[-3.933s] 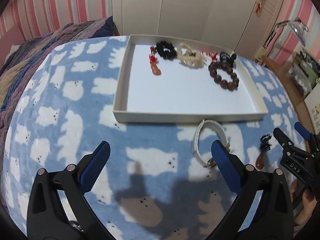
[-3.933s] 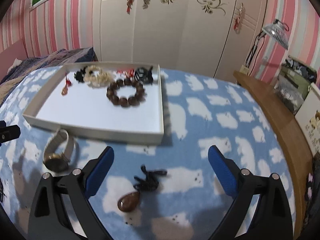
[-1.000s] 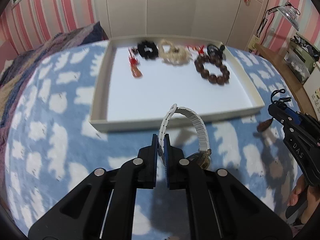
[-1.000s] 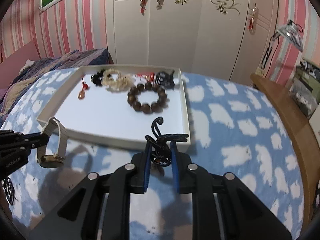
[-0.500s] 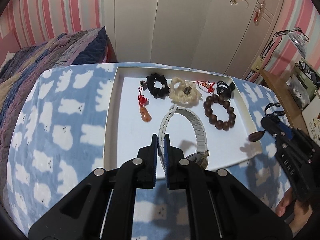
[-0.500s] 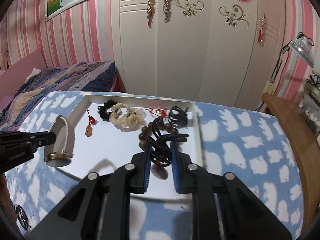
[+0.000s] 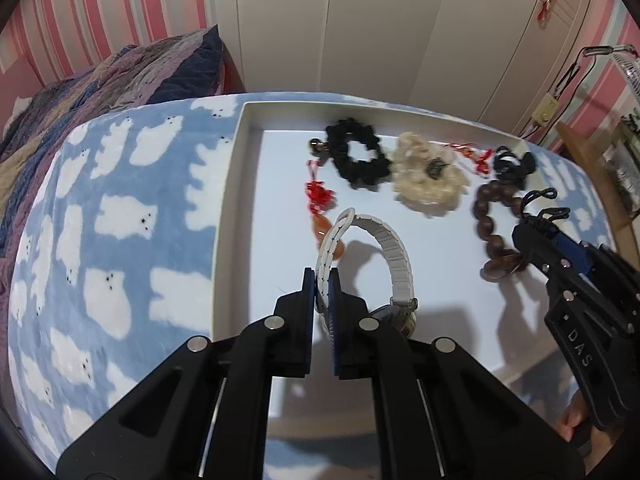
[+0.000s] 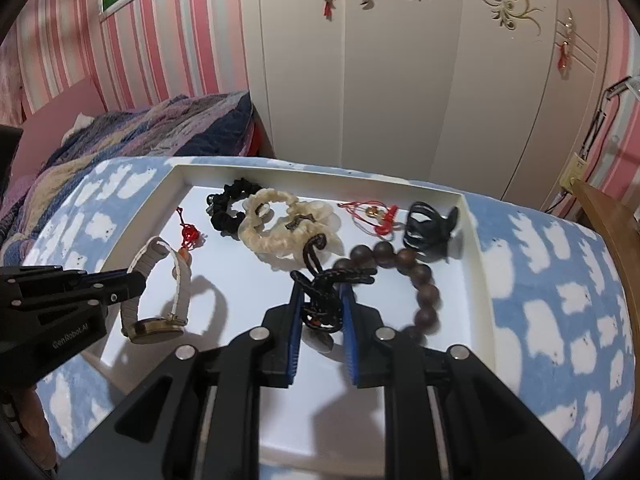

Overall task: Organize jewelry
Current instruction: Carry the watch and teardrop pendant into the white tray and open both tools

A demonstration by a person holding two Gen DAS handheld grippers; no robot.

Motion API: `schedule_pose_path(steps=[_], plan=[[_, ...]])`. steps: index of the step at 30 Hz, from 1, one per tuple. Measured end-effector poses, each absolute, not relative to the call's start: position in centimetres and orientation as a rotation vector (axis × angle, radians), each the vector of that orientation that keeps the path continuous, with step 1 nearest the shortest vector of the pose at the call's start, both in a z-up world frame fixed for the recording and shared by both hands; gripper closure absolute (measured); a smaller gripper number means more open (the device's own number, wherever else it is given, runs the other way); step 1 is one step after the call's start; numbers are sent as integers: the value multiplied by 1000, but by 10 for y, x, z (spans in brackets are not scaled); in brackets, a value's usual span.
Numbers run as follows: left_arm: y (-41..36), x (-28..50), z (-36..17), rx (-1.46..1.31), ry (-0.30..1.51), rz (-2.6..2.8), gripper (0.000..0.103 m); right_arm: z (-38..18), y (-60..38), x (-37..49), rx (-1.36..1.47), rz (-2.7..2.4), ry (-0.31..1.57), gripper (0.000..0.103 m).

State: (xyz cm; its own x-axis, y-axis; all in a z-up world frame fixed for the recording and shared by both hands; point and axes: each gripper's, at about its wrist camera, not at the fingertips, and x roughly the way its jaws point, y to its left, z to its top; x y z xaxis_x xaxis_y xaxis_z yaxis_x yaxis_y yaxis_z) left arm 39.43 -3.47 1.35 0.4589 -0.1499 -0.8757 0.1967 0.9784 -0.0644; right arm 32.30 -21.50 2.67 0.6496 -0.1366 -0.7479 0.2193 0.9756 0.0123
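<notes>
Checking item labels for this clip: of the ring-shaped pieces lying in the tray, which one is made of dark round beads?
The brown bead bracelet, lying right of the cream scrunchie; the black scrunchie and the cream one are fabric.

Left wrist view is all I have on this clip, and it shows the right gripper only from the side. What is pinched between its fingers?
Observer: The right gripper is shut on a black knotted cord, bunched between the blue pads, above the tray.
Operator: And the brown blob under it?
Observer: A pendant hanging from that cord, partly hidden by the gripper.
Operator: How does my watch look from that side?
Observer: The wristwatch hangs from the left gripper by its white strap, with the gold case lowest. I cannot tell whether the case touches the tray floor.
</notes>
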Motion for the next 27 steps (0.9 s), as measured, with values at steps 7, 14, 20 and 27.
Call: schedule_pose_path(steps=[7, 14, 20, 27], plan=[[-31, 411, 6, 64, 1041, -208, 98, 8, -212, 342, 97, -215, 879, 85], [-33, 413, -1, 86, 1024, -183, 99, -3, -213, 345, 138, -210, 898, 85], [-33, 413, -3, 87, 1013, -167, 99, -15, -215, 344, 171, -204, 902, 85], [-35, 410, -6, 102, 1007, -149, 97, -19, -209, 346, 148, -207, 897, 84]])
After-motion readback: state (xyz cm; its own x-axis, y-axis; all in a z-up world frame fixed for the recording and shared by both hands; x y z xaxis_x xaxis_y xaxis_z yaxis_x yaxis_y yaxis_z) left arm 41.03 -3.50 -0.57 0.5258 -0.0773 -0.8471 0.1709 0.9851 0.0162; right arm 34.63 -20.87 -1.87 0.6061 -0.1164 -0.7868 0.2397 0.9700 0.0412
